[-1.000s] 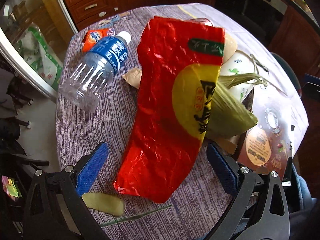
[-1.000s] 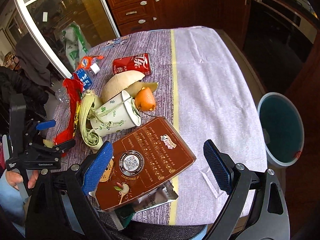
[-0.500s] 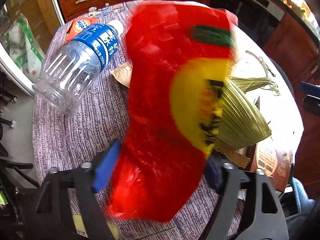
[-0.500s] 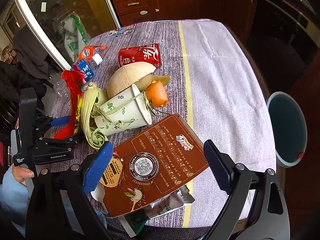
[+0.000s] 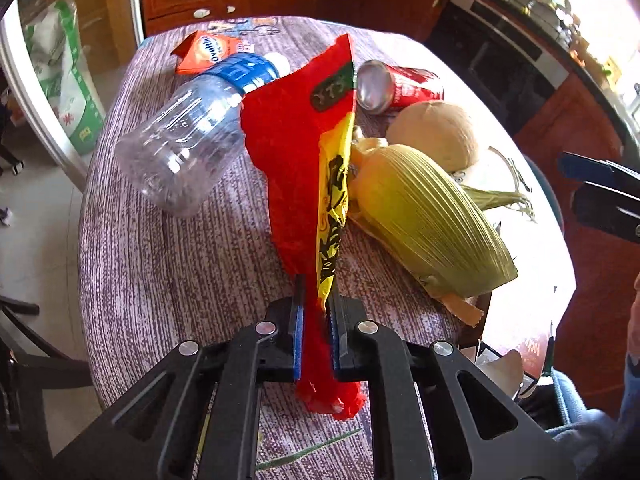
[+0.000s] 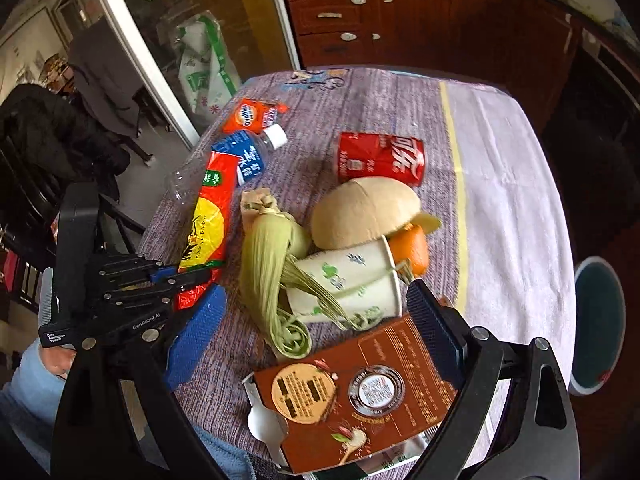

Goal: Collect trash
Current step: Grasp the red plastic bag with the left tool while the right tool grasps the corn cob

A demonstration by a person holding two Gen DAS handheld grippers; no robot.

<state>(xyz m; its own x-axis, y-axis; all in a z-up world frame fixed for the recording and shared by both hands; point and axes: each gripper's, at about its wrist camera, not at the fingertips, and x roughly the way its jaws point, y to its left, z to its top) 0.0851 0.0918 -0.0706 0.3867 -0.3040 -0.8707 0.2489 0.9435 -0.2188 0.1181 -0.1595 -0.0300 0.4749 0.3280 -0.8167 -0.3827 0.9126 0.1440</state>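
the left gripper [image 5: 316, 320] is closing its jaws on the near end of the red and yellow snack bag [image 5: 304, 152], and the blue pads already squeeze the crumpled film between them. the rest of the bag stands up on edge from the pinch, leaning toward the clear water bottle [image 5: 192, 136] that lies on its side just beside it, with an orange sachet [image 5: 208, 54] behind the bottle's cap. further right lie a corn husk [image 5: 424, 220], a pale rounded shell [image 5: 434, 134] and a red soda can [image 5: 400, 88] on its side, all on the purple tablecloth [image 5: 152, 248].

in the right wrist view, the right gripper [image 6: 316, 324] hangs with jaws spread wide and nothing between them, over a paper cup [image 6: 352, 284] on its side and a brown carton [image 6: 356, 400] at the table's near edge. an orange peel [image 6: 412, 246] sits by the cup's rim. the teal bin [image 6: 600, 328] stands on the floor, well apart to the right of the table.

by my reading the job is barely begun: the bin looks empty and every piece is on the table, with only the bag gripped.
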